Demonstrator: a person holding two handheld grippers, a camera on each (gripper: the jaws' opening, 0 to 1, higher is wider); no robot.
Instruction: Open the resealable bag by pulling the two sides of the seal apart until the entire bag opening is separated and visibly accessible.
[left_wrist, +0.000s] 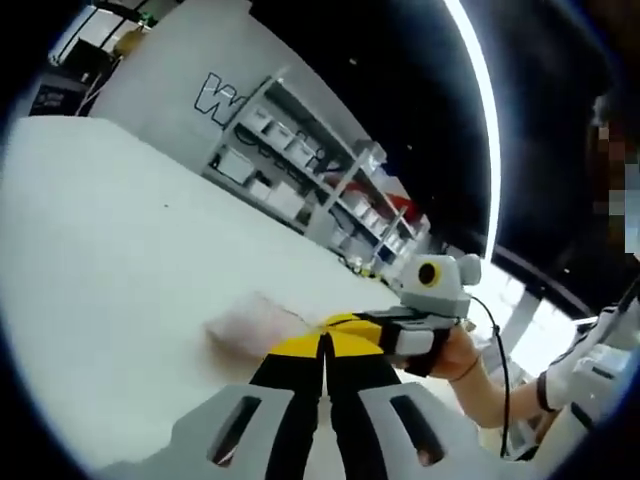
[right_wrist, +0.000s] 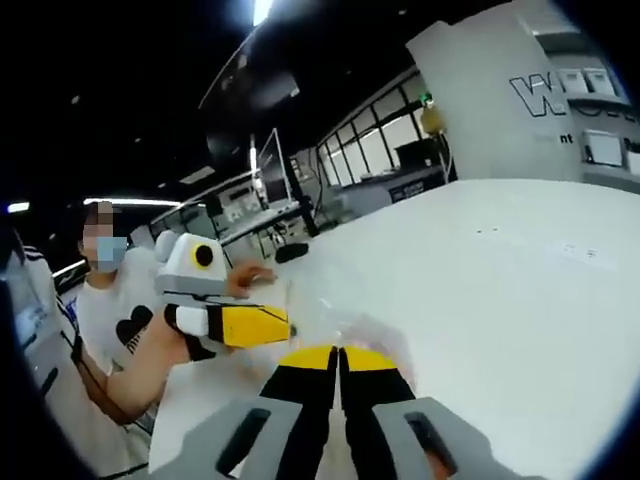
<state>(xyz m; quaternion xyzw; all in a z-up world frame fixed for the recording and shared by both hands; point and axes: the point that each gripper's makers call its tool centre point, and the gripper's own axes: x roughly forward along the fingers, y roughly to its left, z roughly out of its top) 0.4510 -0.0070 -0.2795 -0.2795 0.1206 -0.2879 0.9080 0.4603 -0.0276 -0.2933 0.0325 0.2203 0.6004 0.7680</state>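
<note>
Two hand-held grippers meet over a white surface (left_wrist: 110, 260), both pinching at a clear bag (left_wrist: 255, 325) lifted between them. In the left gripper view, the left gripper (left_wrist: 324, 352) has its jaws pressed together with no gap showing, their yellow tips at the bag's near edge; the bag hangs just ahead and to the left of them as a pale, blurred film. The right gripper (left_wrist: 352, 322) comes in from the right of that view, held in a hand (left_wrist: 462, 358), its yellow tips touching the same edge, nose to nose with the left pair.

In the right gripper view, the right gripper (right_wrist: 338, 360) also has its jaws closed tight, and the crinkled bag (right_wrist: 345, 325) sits just above their tips. The left gripper (right_wrist: 285, 325) reaches in from the left, its tip at the bag. The plastic is so faint that the seal cannot be made out; each pair appears to grip one side of the mouth, though this is a judgement.

The bag lies between the two tips, equally near both, so the coming pull would run straight apart along the line joining the grippers. Shelving (left_wrist: 310, 165) stands behind the surface.
</note>
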